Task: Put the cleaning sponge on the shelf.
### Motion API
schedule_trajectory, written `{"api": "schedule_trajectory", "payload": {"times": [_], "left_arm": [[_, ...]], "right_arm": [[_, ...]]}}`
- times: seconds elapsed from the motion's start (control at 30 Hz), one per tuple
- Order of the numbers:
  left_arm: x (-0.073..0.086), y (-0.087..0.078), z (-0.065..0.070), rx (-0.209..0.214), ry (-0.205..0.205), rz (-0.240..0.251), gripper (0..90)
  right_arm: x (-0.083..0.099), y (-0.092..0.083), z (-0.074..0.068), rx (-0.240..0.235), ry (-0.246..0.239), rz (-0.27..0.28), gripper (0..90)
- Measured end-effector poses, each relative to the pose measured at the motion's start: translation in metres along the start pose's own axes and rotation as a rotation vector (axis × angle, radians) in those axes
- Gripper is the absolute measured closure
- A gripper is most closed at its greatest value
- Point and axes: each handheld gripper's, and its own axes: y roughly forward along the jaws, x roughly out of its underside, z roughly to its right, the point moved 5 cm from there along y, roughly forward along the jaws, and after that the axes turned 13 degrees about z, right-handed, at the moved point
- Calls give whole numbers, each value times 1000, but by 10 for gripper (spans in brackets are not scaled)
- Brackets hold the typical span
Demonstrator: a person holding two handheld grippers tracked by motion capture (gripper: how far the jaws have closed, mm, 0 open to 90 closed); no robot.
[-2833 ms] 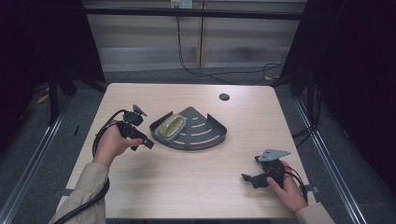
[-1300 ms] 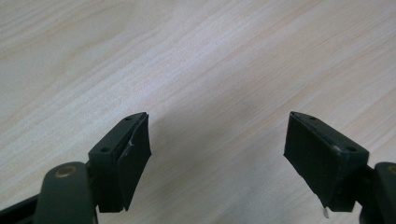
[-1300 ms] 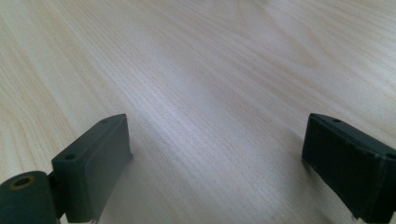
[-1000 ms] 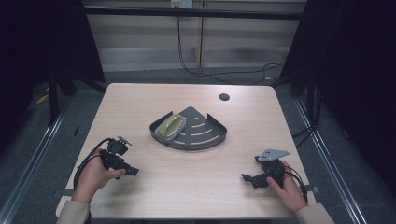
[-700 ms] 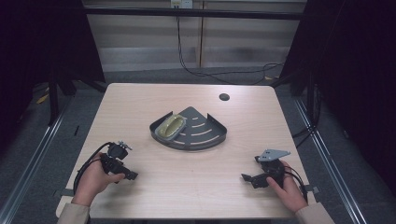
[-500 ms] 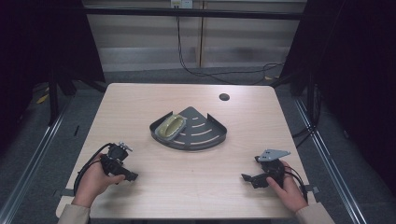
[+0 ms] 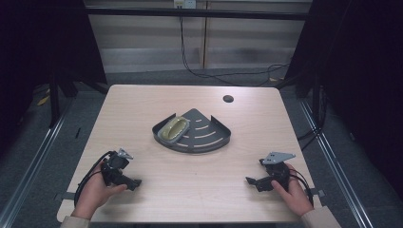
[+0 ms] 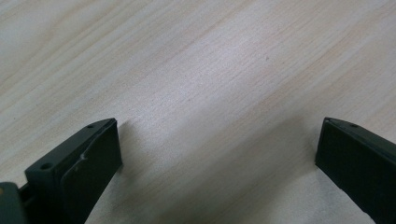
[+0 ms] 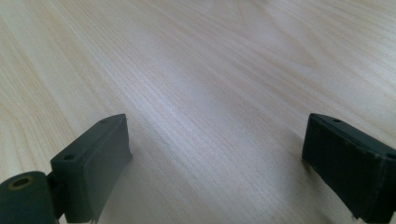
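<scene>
1. The left gripper (image 7: 134,182) rests low at the table's (image 7: 142,104) front-left corner. Its jaws have just been opening and now stand wide apart with bare wood between them.
2. The right gripper (image 7: 250,180) rests at the front-right corner, jaws likewise spread and holding nothing.
3. The dish (image 7: 173,129), a yellowish oval, lies in the rack (image 7: 209,140), against its left wall, at the table's centre.
4. Judgement: both grippers sit well apart from the rack, which suggests a parked position with the placing step complete.
5. A dark hole (image 7: 228,99) lies near the far edge.
</scene>
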Motion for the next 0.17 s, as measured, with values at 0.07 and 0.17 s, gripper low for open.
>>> {"api": "schedule_trajectory", "payload": {"times": [0.07,0.17], "left_arm": [[0,0,0,-1,2,3,0],[0,0,0,-1,-5,11,0]], "right_arm": [[0,0,0,0,0,0,71],[0,0,0,0,1,0,71]]}}
